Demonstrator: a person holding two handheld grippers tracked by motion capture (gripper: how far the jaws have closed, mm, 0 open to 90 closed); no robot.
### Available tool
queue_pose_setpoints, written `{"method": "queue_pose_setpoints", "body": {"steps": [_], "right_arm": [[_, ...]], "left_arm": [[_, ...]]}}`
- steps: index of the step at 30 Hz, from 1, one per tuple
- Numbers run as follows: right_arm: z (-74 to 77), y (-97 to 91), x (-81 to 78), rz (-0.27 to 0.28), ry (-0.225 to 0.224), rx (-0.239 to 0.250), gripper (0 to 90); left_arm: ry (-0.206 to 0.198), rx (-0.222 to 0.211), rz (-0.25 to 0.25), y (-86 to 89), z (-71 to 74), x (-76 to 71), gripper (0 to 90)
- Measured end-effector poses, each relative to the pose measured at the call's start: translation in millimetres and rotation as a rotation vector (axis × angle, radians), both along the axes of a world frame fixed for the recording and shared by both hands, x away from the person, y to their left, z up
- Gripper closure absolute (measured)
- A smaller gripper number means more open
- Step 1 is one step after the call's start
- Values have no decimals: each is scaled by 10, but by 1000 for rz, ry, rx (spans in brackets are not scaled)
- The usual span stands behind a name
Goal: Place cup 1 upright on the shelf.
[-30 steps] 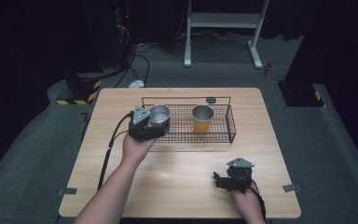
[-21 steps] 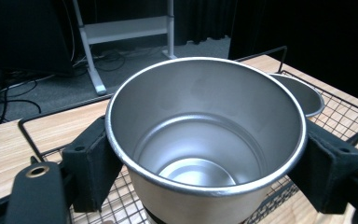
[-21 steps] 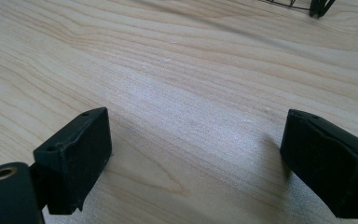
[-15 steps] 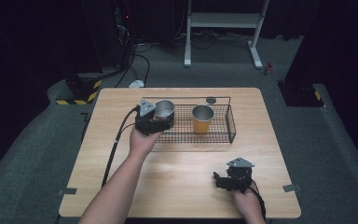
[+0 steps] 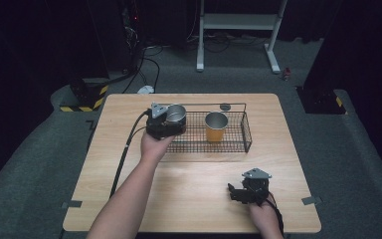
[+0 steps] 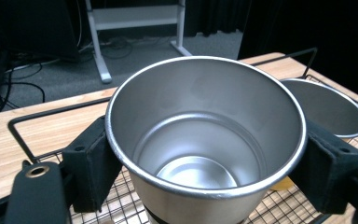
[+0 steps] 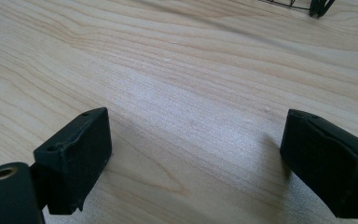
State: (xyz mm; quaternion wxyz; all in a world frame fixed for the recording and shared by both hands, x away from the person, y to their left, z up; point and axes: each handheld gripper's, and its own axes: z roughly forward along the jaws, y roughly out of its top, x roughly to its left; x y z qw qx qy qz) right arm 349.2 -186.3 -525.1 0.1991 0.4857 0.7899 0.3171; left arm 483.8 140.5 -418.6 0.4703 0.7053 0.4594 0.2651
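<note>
Since the earlier frames, the left gripper [image 5: 165, 124] has carried a steel cup [image 5: 176, 115] rightward, over the near-left end of a black wire basket [image 5: 246, 133]. Its jaws are clamped on the cup's sides just below the rim (seen close in the left gripper view, cup [image 6: 205, 140] upright and empty). An orange cup [image 5: 215, 127] stands upright in the basket, beside the steel one. The right gripper [image 5: 238, 193] rests low over the wooden table [image 5: 189, 199], jaws apart on nothing. To do this step well, lower the cup straight down, clear of the orange cup, and release only once its base seems settled on the mesh.
</note>
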Motion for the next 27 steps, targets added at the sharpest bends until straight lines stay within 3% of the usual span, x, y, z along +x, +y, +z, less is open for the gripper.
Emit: {"method": "queue_pose_setpoints", "body": {"steps": [10, 13, 27], "right_arm": [[-1, -11, -2, 4, -4, -2, 88], [-1, -11, -2, 4, -4, -2, 87], [-1, -9, -2, 4, -4, -3, 87]], "left_arm": [[29, 8, 11, -90, -117, 84, 187], [50, -13, 11, -99, -147, 109, 187], [64, 24, 54, -171, -247, 171, 187]]}}
